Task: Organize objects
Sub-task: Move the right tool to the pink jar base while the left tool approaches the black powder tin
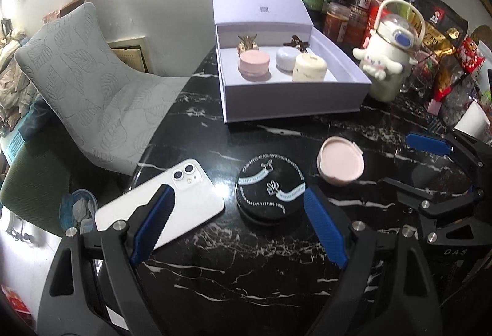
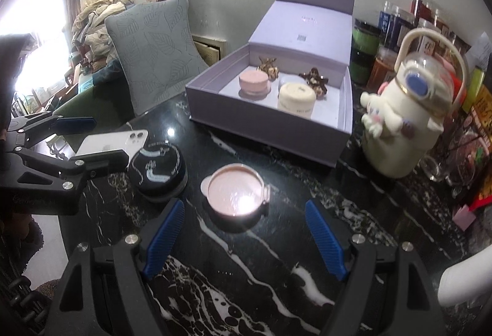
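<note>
A black white-veined marble tabletop is carrying an open lavender cardboard gift box that is holding a pink, a pale blue and a cream jar, with a white smartphone lying near the left edge. The left hand-held gripper is hovering low with its blue fingers spread wide around a round black printed-lid compact, not touching it. The right hand-held gripper is sitting equally spread, just behind a small pink round compact.
</note>
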{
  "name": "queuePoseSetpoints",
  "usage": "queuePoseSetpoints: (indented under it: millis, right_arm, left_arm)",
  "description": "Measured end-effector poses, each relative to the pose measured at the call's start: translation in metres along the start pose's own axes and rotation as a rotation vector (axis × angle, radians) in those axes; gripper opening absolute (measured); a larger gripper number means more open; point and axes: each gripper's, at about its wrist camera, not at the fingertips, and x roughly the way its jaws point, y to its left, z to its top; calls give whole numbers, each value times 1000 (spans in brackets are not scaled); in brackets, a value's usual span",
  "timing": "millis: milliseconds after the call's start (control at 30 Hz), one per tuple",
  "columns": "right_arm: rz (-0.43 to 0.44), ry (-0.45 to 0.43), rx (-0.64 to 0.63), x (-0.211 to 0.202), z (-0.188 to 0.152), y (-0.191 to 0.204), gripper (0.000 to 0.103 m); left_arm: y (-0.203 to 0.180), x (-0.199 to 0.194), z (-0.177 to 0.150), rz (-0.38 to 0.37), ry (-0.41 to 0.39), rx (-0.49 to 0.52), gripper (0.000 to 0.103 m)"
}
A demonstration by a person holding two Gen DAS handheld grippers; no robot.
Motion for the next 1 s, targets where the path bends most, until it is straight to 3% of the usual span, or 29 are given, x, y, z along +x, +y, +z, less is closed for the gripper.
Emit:
queuePoseSetpoints:
  millis: [567, 1000]
  right_arm:
    - [41, 76, 39, 32, -22, -8, 82]
    - [64, 75, 67, 53, -21, -14, 82]
  left_arm:
    - [-15, 31, -21, -54, 70, 11, 85]
    - [-17, 54, -19, -59, 72, 21, 86]
